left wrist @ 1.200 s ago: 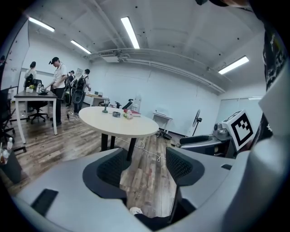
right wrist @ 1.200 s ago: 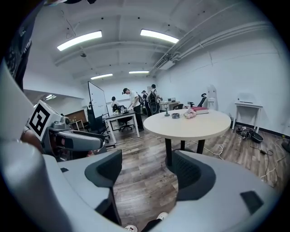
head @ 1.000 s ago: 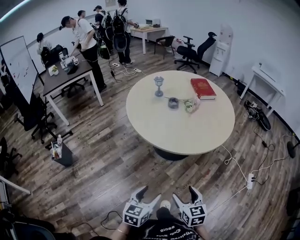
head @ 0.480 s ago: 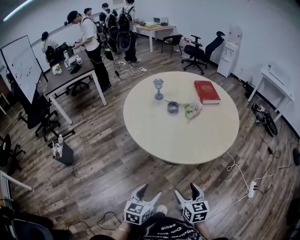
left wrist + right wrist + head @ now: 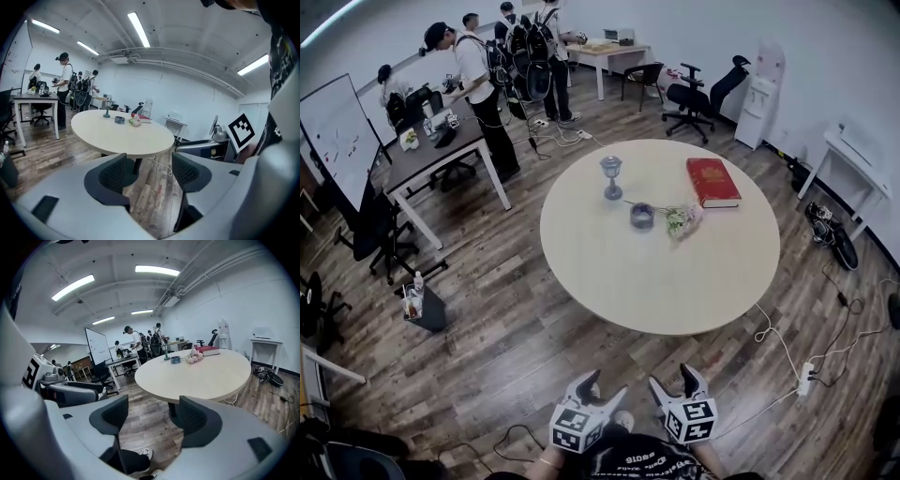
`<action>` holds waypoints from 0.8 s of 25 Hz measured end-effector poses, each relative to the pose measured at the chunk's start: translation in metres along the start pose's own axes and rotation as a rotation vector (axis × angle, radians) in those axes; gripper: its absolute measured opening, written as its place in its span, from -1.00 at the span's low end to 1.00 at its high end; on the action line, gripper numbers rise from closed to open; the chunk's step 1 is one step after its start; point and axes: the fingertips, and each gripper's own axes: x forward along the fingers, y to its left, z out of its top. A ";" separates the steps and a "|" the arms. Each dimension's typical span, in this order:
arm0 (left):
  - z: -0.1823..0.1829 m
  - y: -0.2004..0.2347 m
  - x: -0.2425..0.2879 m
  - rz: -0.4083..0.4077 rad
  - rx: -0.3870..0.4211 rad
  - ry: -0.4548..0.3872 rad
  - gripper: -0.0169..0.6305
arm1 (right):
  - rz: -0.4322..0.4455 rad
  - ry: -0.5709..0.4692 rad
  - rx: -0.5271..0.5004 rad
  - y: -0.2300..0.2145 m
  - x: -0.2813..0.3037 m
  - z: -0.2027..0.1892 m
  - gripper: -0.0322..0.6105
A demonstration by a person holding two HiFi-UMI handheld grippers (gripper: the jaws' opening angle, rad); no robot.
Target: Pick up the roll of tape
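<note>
Office, round table (image 5: 675,291): roll of tape (image 5: 642,216) lies on its far half, untouched. Left gripper (image 5: 602,386) and right gripper (image 5: 673,382), jaws spread, empty, well short of the table; approach and grasp are yet to do.

Smooth matt table top (image 5: 666,281), wood-grain plank floor (image 5: 497,319), grey plastic left hand-held gripper (image 5: 149,166), textured black pads (image 5: 115,172)

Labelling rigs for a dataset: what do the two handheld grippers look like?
The left gripper and right gripper match: pale grey bodies, dark textured pads, a white cube with black square markers each. The person's top is black.
</note>
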 end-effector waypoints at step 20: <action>0.078 0.111 0.103 -0.090 0.034 0.024 0.01 | -0.063 0.027 0.009 -0.031 0.126 0.077 0.13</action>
